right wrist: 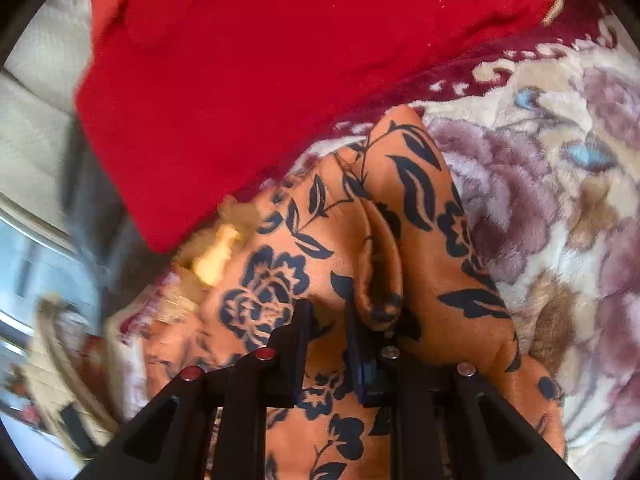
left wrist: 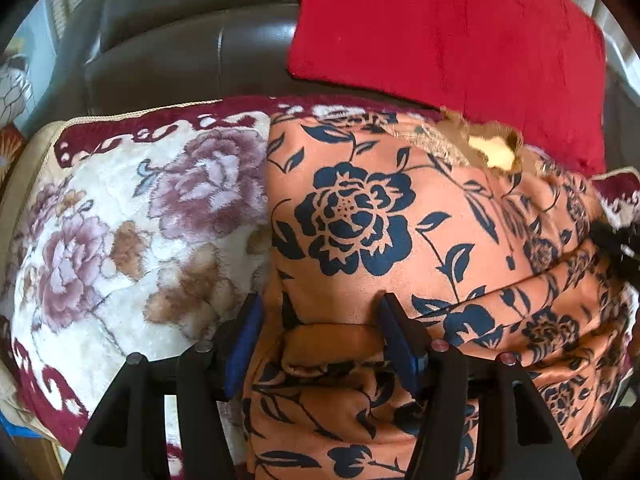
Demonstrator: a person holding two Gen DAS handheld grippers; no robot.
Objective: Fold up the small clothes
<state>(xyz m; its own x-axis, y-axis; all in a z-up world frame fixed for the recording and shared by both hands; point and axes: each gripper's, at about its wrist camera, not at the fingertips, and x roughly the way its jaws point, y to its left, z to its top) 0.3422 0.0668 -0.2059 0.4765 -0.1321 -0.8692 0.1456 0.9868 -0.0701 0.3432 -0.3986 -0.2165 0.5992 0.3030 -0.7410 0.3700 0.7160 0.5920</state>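
An orange garment with a dark blue flower print lies on a floral blanket. In the left wrist view my left gripper is open, its blue-padded fingers astride the garment's near left edge, where a folded hem bunches up. In the right wrist view the same garment lies folded lengthwise with a raised crease. My right gripper has its jaws a narrow gap apart over the cloth; I cannot tell if it pinches it. That view is blurred at the left.
A red cushion rests against a dark leather sofa back just beyond the garment; it also shows in the right wrist view. The cream, purple and maroon blanket covers the seat. The blanket's edge drops off at the near left.
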